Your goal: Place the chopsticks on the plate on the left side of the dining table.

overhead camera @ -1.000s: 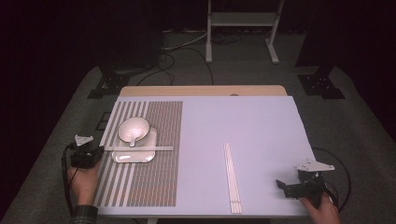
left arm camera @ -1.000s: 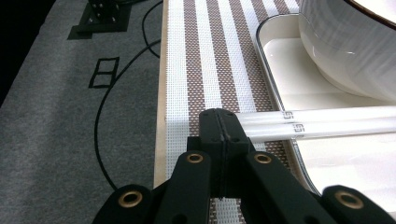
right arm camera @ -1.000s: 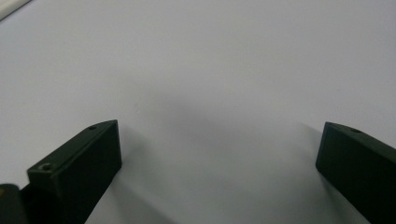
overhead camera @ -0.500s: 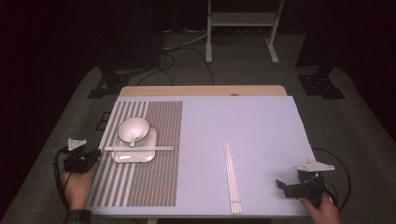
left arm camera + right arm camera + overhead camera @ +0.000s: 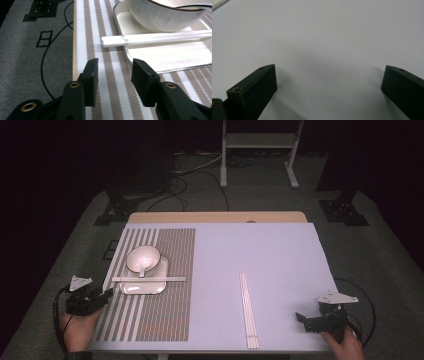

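Place setting, judged partly laid. Landmark: the striped mat on the left part of the table. On the mat's left half sits a white tray; a bowl rests on the tray's far end with a spoon in it, and one pair of white chopsticks lies crosswise over the tray, its left tip reaching past the tray rim onto the mat. A second pair of chopsticks lies well right of the mat on bare tabletop, pointing away from the person, untouched. Left gripper sits at the mat's left edge, near the tray's near-left corner; in the left gripper view its jaws are spread, empty, aimed toward the chopstick tip but short of it. Right gripper is far right of the mat, near the front-right table corner; jaws wide apart over bare surface, gripping nothing. Judgement: the left setting looks done; the second chopsticks probably remain to be handled, and neither gripper is committed to a grasp yet.
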The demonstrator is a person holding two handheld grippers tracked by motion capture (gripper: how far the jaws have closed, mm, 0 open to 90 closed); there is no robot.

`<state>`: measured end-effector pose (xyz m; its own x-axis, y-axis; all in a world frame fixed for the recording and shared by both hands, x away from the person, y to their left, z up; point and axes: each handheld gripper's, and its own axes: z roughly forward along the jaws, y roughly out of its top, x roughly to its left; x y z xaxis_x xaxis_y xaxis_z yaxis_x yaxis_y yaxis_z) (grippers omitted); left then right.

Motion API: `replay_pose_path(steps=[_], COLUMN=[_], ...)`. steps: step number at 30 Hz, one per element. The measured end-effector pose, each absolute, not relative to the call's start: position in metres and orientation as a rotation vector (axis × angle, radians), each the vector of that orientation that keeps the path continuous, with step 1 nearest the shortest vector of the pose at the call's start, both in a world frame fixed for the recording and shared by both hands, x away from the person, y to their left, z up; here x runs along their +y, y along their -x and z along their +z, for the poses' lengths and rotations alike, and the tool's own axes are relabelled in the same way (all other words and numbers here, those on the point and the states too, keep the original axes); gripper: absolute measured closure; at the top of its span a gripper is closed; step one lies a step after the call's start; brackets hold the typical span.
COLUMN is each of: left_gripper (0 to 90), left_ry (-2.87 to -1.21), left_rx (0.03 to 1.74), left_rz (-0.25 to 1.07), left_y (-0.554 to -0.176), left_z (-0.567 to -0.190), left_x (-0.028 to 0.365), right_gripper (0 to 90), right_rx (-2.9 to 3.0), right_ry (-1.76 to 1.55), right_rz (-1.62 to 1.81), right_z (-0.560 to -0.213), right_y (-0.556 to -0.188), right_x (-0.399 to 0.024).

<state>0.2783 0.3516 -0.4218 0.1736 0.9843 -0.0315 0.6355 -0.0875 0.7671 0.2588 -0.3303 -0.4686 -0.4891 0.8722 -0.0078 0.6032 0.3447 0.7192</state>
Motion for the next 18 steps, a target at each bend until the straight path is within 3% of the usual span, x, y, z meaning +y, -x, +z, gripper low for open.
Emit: replay_pose_path(steps=[18], left_gripper=[19.0], left_ry=[-1.89], left_rx=[1.364], left_rz=[0.566], left_y=[-0.27], left_z=[-0.415], left_x=[0.306], right_gripper=[0.0], right_rx=[2.222], right_ry=[-1.296], right_rz=[0.937], right_z=[-0.469], right_y=[-0.259], right_x=[-0.33])
